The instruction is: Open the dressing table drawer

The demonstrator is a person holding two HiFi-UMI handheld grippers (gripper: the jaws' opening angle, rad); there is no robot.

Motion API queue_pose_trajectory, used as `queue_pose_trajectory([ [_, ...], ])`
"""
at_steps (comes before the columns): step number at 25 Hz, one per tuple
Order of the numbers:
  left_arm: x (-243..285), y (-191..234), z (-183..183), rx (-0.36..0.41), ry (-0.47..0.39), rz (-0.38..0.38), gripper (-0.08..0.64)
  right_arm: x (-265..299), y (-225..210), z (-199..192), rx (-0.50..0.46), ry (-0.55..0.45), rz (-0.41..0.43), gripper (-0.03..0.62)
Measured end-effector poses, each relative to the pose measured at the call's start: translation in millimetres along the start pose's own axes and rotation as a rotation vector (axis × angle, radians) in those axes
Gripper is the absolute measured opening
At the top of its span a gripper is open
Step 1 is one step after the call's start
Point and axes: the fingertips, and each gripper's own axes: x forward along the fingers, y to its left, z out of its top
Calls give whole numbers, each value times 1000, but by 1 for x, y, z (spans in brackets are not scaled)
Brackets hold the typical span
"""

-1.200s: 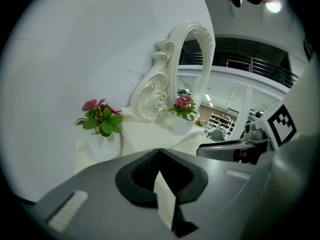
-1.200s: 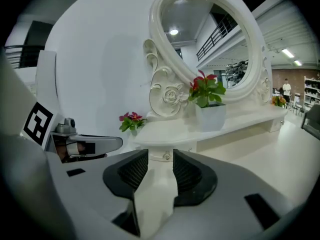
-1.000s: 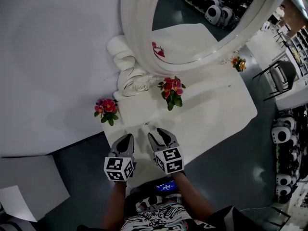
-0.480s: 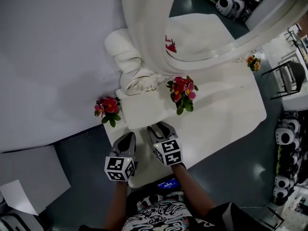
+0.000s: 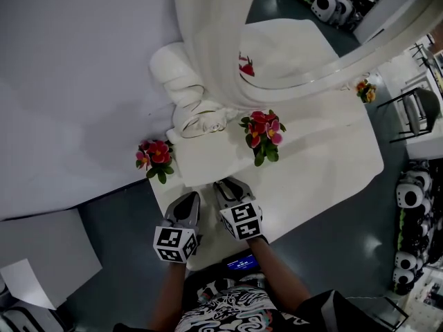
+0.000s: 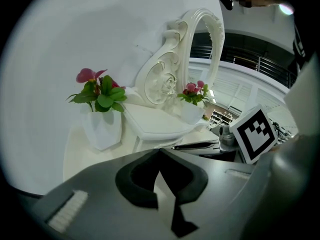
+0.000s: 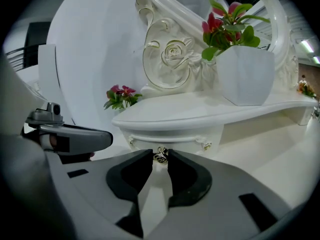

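The white dressing table [image 5: 325, 164] carries a small raised shelf [image 5: 201, 161] under the oval mirror [image 5: 291, 40]. The shelf's drawer front [image 7: 170, 134] has a small metal knob [image 7: 160, 154]. In the right gripper view that knob sits between the tips of my right gripper [image 7: 160, 155], whose jaws are closing; both tips touch it. From the head view the right gripper [image 5: 225, 185] is at the shelf's front edge. My left gripper [image 5: 188, 203] hovers just to its left, tips together with nothing in them [image 6: 159, 150].
Two white vases of pink flowers stand by the shelf, one on the left [image 5: 156, 156], one on the right [image 5: 263, 133]. A third small bouquet [image 5: 362, 88] sits at the table's far right. White wall behind; dark floor, a chair [image 5: 415, 113] to the right.
My right gripper has come down and forward to the drawer front, and its jaws have narrowed round the knob. The left gripper has barely moved.
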Motion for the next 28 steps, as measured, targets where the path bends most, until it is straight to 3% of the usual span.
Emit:
queue_pose_trajectory([
  [13, -19, -10, -4, -17, -17, -31, 2, -28, 10, -31, -17, 35, -17, 98],
  [28, -22, -13, -5, 8, -9, -41, 2, -46, 9, -32, -6, 34, -68, 103],
])
